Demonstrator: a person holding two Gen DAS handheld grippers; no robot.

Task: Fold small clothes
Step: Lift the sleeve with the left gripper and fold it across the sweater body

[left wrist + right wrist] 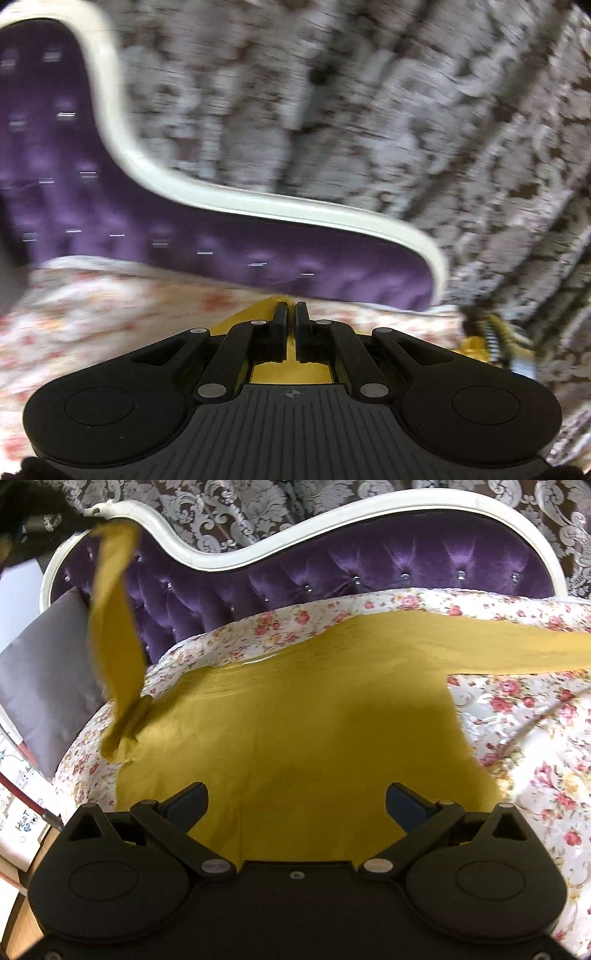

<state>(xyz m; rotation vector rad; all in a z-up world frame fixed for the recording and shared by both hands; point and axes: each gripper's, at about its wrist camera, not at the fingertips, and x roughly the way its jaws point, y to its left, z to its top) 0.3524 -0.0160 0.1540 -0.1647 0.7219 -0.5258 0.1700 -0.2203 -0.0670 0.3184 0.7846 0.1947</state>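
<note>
Left wrist view is all motion blur, so the headboard (110, 206) and wallpaper (332, 110) smear together. The left gripper (291, 314) is pinched tight on what looks like a fold of the yellow garment (295, 738), mostly hidden under its fingers. That sleeve hangs lifted at the bed's left side by the grey pillow (48, 672). The right gripper (297, 797) gapes wide, holding nothing, over the garment's near hem. The other sleeve runs off frame right; bare floral bedspread (535, 757) there.

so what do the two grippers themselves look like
Both are alike: the left gripper and right gripper have a matte black body with two round side lobes, black linkage bars on silver pivot pins, a ribbed grey centre plate, and dark fingers with bluish pads.
</note>
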